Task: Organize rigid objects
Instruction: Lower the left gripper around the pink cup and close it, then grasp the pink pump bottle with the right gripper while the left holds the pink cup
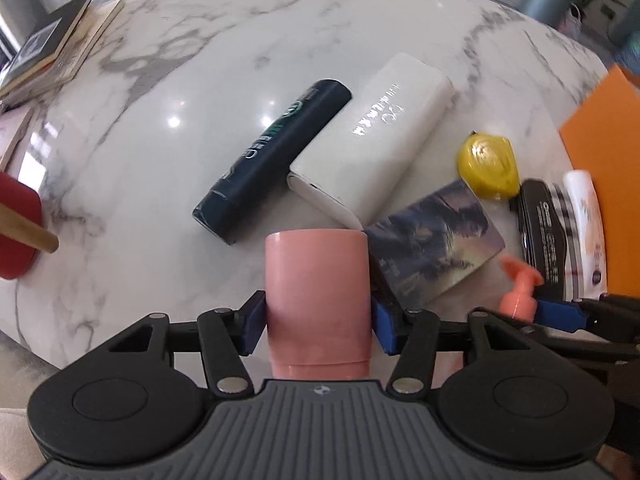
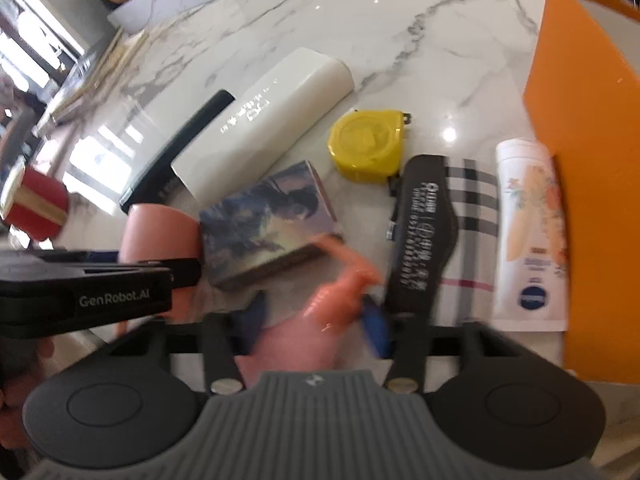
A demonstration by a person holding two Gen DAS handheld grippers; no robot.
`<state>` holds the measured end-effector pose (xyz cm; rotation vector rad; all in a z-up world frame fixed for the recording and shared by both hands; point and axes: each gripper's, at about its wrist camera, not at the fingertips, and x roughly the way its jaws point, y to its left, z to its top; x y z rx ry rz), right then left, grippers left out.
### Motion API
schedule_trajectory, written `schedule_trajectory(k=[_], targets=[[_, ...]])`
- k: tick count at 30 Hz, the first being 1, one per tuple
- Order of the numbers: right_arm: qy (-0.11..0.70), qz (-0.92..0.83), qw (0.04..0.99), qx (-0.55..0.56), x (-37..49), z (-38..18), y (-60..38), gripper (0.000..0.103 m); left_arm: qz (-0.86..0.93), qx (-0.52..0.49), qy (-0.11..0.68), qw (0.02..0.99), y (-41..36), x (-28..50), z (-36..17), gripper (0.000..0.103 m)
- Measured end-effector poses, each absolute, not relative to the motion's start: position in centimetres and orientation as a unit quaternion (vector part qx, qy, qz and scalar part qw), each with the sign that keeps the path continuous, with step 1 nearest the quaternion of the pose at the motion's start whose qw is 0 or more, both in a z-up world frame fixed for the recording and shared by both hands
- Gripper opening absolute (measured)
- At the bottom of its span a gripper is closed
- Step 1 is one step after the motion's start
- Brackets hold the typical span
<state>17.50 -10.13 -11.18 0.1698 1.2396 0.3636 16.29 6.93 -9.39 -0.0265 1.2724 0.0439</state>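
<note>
My left gripper (image 1: 318,320) points down at the marble table (image 1: 200,60) and is shut on a plain pink cylinder (image 1: 316,280), its blue pads pressed on both sides. The right wrist view shows that cylinder (image 2: 160,232) at the left, under the left gripper's black arm. My right gripper (image 2: 316,324) is blurred; a pink pump bottle (image 2: 340,276) sits between its blue fingers, which look closed on its neck. The pump bottle (image 1: 520,284) also shows at the left view's right edge, against a blue finger.
Lying close ahead are a dark green tube (image 1: 272,160), a white case (image 1: 372,140), a picture-printed box (image 1: 436,244), a yellow tape measure (image 1: 488,166), a black lettered item (image 2: 424,232) on plaid cloth, and a white lotion tube (image 2: 528,224). An orange box (image 2: 592,160) stands right. A red paddle (image 1: 16,232) and books (image 1: 52,52) lie left.
</note>
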Motion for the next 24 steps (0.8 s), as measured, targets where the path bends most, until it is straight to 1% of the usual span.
schedule_trajectory(k=[2, 4, 5, 6, 10, 17, 18, 19, 20, 24], targets=[[0.578, 0.168, 0.797, 0.057, 17.1, -11.0, -10.2, 0.032, 0.021, -0.017, 0.595, 0.803, 7.0, 16.3, -9.4, 0.062], [0.579, 0.17, 0.796, 0.054, 16.9, -10.9, -10.4, 0.036, 0.024, -0.03, 0.6, 0.799, 7.4, 16.4, -9.6, 0.062], [0.581, 0.168, 0.794, 0.057, 16.9, -11.0, -10.5, 0.04, 0.026, -0.034, 0.603, 0.797, 7.5, 16.4, -9.7, 0.062], [0.582, 0.165, 0.794, 0.061, 16.9, -11.0, -10.6, 0.049, 0.027, -0.035, 0.604, 0.796, 7.6, 16.5, -9.8, 0.062], [0.587, 0.156, 0.79, 0.087, 16.6, -11.0, -10.9, 0.063, 0.03, -0.032, 0.602, 0.797, 7.6, 16.4, -9.8, 0.062], [0.6, 0.145, 0.783, 0.075, 15.5, -11.1, -10.4, 0.063, 0.028, 0.0, 0.597, 0.802, 6.7, 16.4, -9.8, 0.062], [0.602, 0.145, 0.781, 0.079, 15.4, -11.2, -10.4, 0.065, 0.028, 0.004, 0.596, 0.802, 6.6, 16.4, -9.9, 0.062], [0.602, 0.145, 0.781, 0.081, 15.3, -11.2, -10.4, 0.07, 0.027, 0.007, 0.596, 0.803, 6.5, 16.4, -9.9, 0.062], [0.605, 0.145, 0.779, 0.08, 15.2, -11.2, -10.3, 0.072, 0.027, 0.008, 0.595, 0.803, 6.4, 16.4, -9.9, 0.062], [0.613, 0.147, 0.773, 0.074, 14.7, -11.3, -10.0, 0.072, 0.026, 0.01, 0.595, 0.803, 6.4, 16.3, -9.9, 0.062]])
